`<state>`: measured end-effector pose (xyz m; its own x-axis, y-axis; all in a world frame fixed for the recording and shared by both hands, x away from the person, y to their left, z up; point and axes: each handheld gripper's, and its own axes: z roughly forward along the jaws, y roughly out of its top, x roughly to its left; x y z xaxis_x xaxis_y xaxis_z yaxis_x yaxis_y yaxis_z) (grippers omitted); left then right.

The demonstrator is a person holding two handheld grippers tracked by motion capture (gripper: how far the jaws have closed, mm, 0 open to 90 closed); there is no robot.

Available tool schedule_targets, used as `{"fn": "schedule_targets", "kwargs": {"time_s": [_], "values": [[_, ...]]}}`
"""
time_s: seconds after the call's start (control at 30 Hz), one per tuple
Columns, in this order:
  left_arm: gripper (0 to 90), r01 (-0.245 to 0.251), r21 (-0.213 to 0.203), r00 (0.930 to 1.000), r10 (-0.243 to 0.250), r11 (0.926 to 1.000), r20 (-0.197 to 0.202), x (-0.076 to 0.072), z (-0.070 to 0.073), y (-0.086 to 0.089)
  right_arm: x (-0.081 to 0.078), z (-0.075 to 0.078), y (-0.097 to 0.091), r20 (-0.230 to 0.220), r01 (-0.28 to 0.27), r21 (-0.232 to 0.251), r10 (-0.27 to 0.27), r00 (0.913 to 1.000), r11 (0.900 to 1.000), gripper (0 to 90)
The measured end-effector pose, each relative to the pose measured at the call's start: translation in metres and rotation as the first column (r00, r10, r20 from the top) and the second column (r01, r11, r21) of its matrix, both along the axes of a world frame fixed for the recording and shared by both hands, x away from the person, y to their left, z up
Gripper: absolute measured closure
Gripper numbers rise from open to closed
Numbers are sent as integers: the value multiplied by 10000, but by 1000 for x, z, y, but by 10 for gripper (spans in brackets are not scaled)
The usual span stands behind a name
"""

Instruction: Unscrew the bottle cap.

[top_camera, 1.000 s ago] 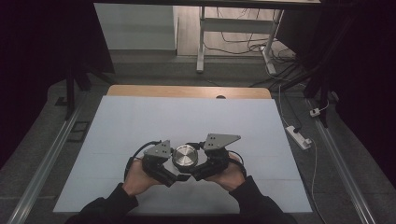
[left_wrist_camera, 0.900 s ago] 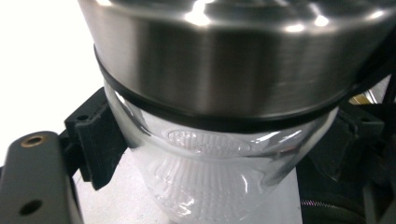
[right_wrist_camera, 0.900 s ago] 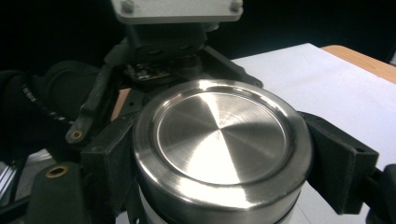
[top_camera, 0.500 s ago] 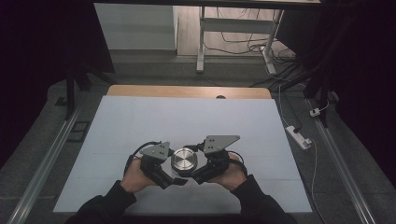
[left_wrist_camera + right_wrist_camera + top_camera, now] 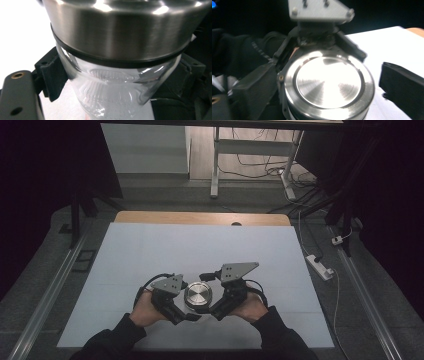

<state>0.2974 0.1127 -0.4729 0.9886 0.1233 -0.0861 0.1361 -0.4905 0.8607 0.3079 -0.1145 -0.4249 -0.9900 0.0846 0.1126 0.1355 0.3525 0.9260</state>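
A clear glass jar (image 5: 110,100) with a brushed steel lid (image 5: 198,295) stands on the white table near its front edge. My left gripper (image 5: 187,303) is shut on the jar's glass body just below the lid, and its black pads (image 5: 51,77) press both sides. My right gripper (image 5: 210,295) reaches in from the right with the lid (image 5: 328,83) between its jaws. Those jaws have just been opening, and the right-hand pad (image 5: 402,85) stands off the lid's rim with table showing in the gap. The left gripper's grey plate (image 5: 319,10) shows beyond the lid.
The white table top (image 5: 200,250) stretches away from the hands to a wooden strip (image 5: 200,218) at the far edge. A power strip (image 5: 320,266) lies on the floor at the right. Metal rails (image 5: 47,295) run along both sides, and desk legs (image 5: 216,165) stand beyond.
Both hands and the jar have stayed in place. The right gripper's jaws now stand a little wider around the lid.
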Motion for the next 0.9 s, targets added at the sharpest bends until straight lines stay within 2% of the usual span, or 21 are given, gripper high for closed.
{"fn": "schedule_targets", "kwargs": {"time_s": [0.07,0.13,0.2,0.27,0.3,0.37,0.43,0.5,0.57,0.7,0.77,0.83,0.87,0.9], "values": [[156,-537,19,9986,537,9986,-24,0,0,-1,1,4,-1,-134,631,-178,-634,9979,9978,0],[156,-1143,-7,9934,1143,9934,-50,0,1,-2,1,5,-1,-454,1210,-236,-1220,9915,9924,0],[156,-1746,1,9846,1746,9846,-4,-1,3,-3,2,5,0,-466,2000,-319,-2014,9784,9793,0],[156,-2349,51,9720,2349,9720,45,-3,5,-4,0,4,2,-240,2766,-423,-2777,9604,9601,0],[156,-2557,99,9667,2556,9667,104,-4,6,-4,-1,4,3,-68,2995,-388,-2999,9539,9533,0],[156,-2988,106,9543,2987,9542,132,-5,7,-6,-4,3,6,203,3529,-419,-3524,9356,9347,0],[156,-3257,114,9454,3255,9454,169,-7,8,-7,-6,1,8,317,3791,-321,-3782,9252,9248,25],[156,-3425,126,9395,3423,9394,130,-8,8,-9,-7,-1,11,234,3835,-314,-3829,9235,9230,41],[156,-3568,161,9342,3567,9340,106,-9,9,-10,-9,-3,13,377,3980,-241,-3970,9170,9171,66],[156,-3684,251,9296,3681,9293,189,-11,10,-14,-9,-6,13,210,3956,-78,-3953,9183,9184,129],[156,-3645,254,9312,3641,9308,184,-12,10,-15,-11,-6,13,246,3874,29,-3873,9216,9219,174],[156,-3609,248,9326,3605,9323,186,-12,10,-14,-12,-5,14,380,3860,-18,-3857,9219,9225,179],[156,-3439,221,9389,3435,9387,191,-11,10,-13,-12,-5,13,374,3781,-18,-3777,9252,9258,181],[156,-3352,223,9421,3348,9419,193,-11,11,-13,-12,-4,13,330,3703,-12,-3700,9284,9289,182]]}}
